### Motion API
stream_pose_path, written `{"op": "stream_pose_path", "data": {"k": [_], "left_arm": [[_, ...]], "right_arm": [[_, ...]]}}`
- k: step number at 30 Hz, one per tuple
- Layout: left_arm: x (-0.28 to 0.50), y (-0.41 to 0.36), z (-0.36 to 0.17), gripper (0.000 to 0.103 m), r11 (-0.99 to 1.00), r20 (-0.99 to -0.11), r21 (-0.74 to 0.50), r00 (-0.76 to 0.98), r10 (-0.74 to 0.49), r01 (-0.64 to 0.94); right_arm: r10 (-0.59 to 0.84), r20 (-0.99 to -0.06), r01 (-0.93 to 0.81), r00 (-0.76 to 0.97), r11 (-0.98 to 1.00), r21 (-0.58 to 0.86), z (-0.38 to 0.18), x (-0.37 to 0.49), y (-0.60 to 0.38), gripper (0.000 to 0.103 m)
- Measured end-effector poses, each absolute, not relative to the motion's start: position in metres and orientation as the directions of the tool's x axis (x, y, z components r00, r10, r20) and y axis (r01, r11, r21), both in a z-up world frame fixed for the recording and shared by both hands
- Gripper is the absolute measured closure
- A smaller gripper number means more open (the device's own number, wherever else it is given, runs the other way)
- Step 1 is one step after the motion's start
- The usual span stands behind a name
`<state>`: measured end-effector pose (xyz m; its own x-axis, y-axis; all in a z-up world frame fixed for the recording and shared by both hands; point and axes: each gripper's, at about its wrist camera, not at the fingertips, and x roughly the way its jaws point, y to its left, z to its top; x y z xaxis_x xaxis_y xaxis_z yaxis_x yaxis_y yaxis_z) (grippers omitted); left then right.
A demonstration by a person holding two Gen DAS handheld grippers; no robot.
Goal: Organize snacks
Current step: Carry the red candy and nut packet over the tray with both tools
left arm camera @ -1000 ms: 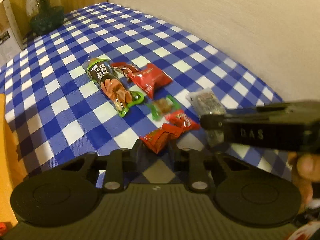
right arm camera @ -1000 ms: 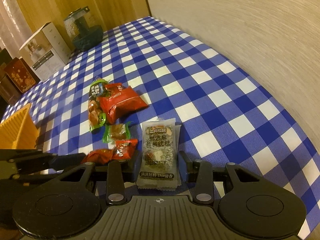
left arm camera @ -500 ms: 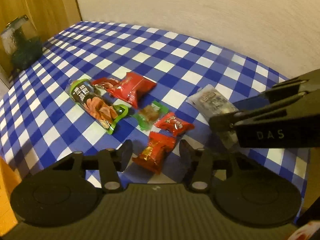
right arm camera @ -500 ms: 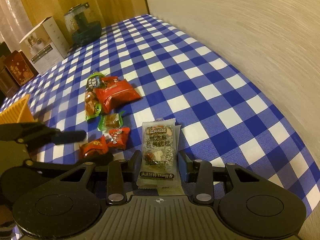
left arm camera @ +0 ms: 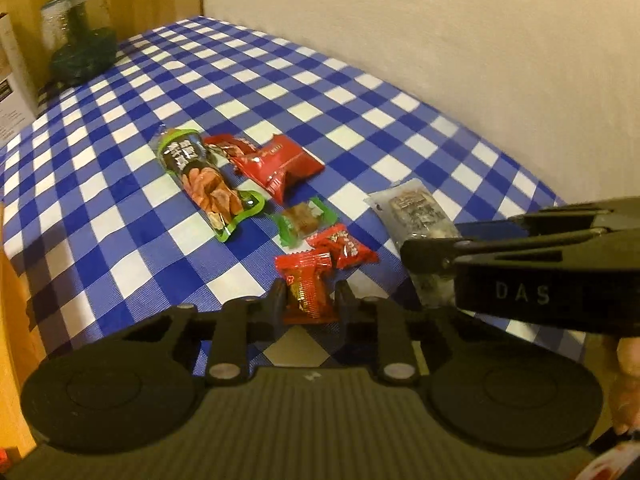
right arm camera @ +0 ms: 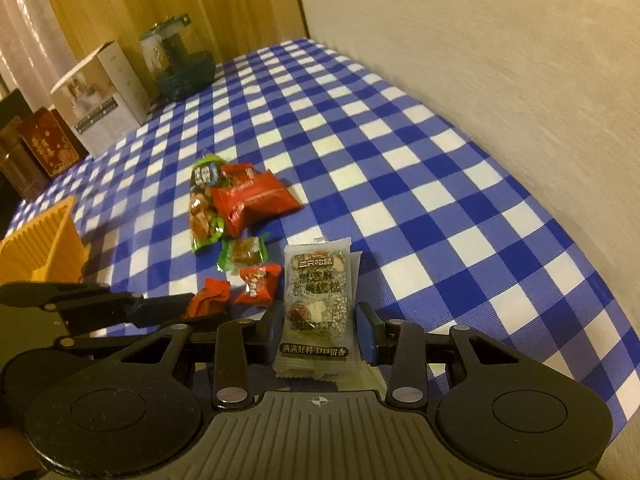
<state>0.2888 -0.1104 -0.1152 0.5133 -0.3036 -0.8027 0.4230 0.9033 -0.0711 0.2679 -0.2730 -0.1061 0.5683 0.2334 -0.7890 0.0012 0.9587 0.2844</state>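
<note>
**Left wrist and right wrist views: both grippers on snacks near the table's front edge**

Left wrist view. The left gripper (left arm camera: 310,294) has just clamped onto a small red candy packet (left arm camera: 306,290); the packet sits pinched between the pads, close to the front edge of the checked table (left arm camera: 280,80). A second red candy (left arm camera: 344,245) lies just beyond it, then a green-wrapped sweet (left arm camera: 304,219), a larger red packet (left arm camera: 280,162) and a long green-edged snack pouch (left arm camera: 206,182), strung diagonally toward the middle. The right gripper (left arm camera: 430,258) enters from the right side, over a clear sesame-cake packet (left arm camera: 418,218). Judged purpose: small items are being taken one per hand for sorting.

Right wrist view. The right gripper (right arm camera: 318,330) is closed on the sesame-cake packet (right arm camera: 318,300), pads bearing on its two long sides, the packet's near end toward the camera. The left gripper (right arm camera: 188,304) shows at the left with its red candy (right arm camera: 208,298). An orange ribbed container (right arm camera: 44,242) stands at the table's left edge, probably the destination. A white box (right arm camera: 102,96) and a dark green jar (right arm camera: 176,60) occupy the far corner.

Room: the table's right half, along the wall, is bare; the path leftward to the orange container passes in front of the remaining snacks.
</note>
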Motion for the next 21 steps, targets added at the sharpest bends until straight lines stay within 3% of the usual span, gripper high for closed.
{"op": "stream_pose_path", "data": {"k": [9,21], "left_arm": [[0.274,-0.103,-0.089,0.081,0.918,-0.764,-0.077,0.568,-0.305,0.388],[0.226,-0.062,-0.032,0.081,0.947,-0.684,-0.064,0.677,-0.271,0.315]], "right_arm": [[0.225,-0.735,0.036,0.639,0.946,0.321,-0.08,0.249,-0.277,0.064],[0.308,-0.64,-0.044,0.704,0.918,0.393,-0.026,0.212,-0.251,0.065]]}}
